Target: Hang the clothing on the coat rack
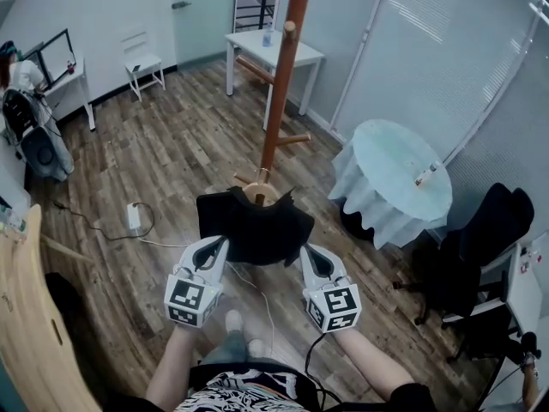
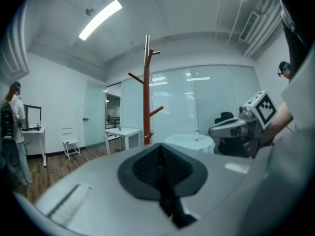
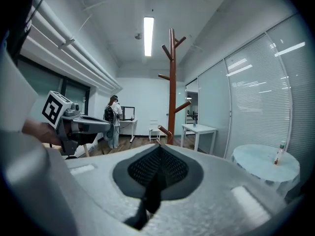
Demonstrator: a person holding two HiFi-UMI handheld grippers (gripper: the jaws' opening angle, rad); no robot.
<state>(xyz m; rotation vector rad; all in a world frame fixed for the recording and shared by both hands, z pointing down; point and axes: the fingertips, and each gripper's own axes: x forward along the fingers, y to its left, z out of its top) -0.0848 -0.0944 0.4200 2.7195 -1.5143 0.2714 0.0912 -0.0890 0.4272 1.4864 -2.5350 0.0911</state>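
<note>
**Black cloth pinched in the left gripper**
The grey jaws are pressed together on the cloth. A tall reddish-brown wooden coat rack is seen straight beyond them, flanked by a small white table and a round pale-draped table. The right gripper is seen at the right.

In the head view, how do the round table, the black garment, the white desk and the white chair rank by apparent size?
1. round table
2. black garment, though it is nearest the camera
3. white desk, close to the garment, so this order is unsure
4. white chair, clearly smallest
</note>
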